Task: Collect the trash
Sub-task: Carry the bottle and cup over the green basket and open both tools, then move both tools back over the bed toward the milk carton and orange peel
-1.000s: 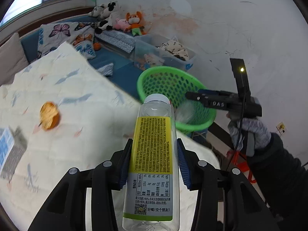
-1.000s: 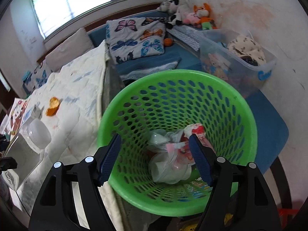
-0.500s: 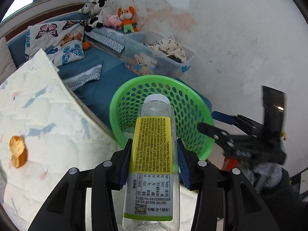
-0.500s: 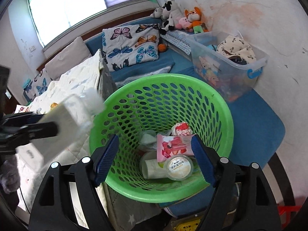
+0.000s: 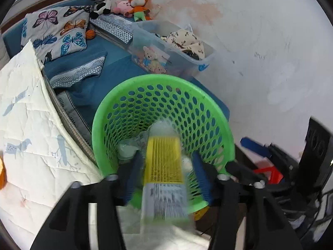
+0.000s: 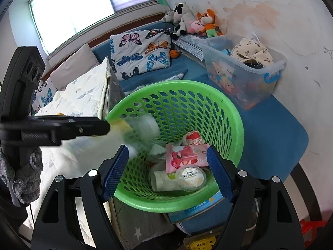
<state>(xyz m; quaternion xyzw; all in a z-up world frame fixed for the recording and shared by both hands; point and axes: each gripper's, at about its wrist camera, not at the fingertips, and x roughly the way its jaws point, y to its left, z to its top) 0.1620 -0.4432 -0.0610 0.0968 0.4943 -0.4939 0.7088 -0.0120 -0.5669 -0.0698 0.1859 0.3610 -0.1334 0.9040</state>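
Several bits of trash already lie in the green basket [image 6: 233,112]; the bottle [image 5: 164,166] slips from the left tongs [image 5: 164,173], just opening, while the right tongs [image 6: 167,170] gape empty

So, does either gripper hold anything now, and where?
Nothing. The left gripper has just been opening, and the blurred bottle between its jaws is loose above the basket. Right gripper is empty.

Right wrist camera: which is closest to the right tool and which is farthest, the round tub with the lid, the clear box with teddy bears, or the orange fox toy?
From the right tool:
1. Round lidded tub, in the green basket's bottom, right between the fingers.
2. Clear teddy-bear box, beyond the basket, to the right.
3. Orange fox toy, by the back wall, farthest away.
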